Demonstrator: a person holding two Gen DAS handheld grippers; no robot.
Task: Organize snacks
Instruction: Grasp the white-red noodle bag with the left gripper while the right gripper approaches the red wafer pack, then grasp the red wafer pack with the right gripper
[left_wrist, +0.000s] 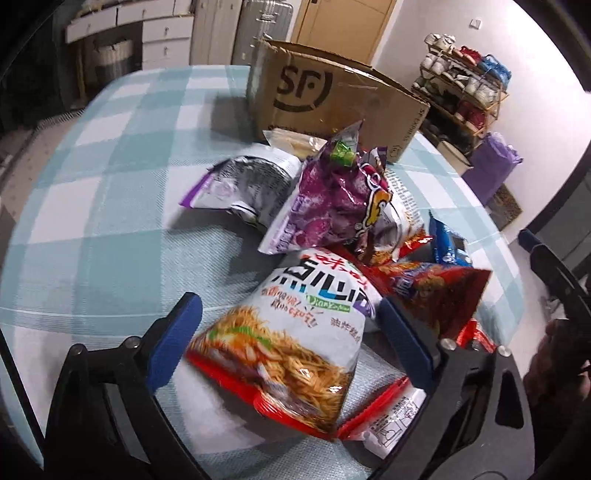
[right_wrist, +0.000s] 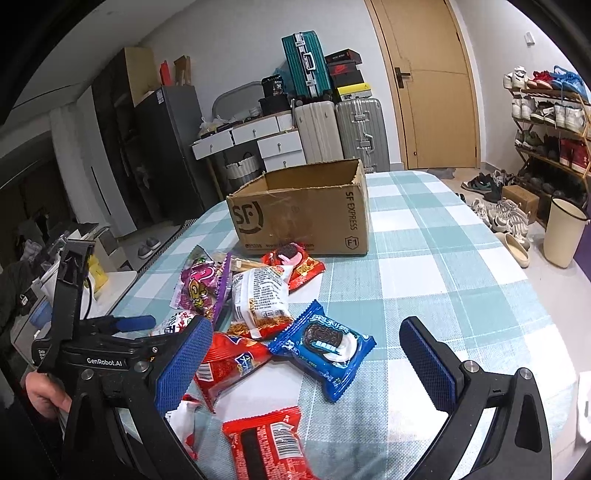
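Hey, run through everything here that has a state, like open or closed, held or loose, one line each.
Cardboard box: open at the top, upright on the table.
Noodle snack bag: sealed, lying between the left tool's pads, not visibly pinched.
Blue cookie pack: sealed, lying loose on the cloth.
Purple snack bag: sealed, propped on the pile.
Left tool: open.
Right tool: open, holding nothing.
Door: closed.

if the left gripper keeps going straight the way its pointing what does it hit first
Most likely the white noodle snack bag, which already lies between the open pads of the left gripper; whether a pad touches it is unclear.
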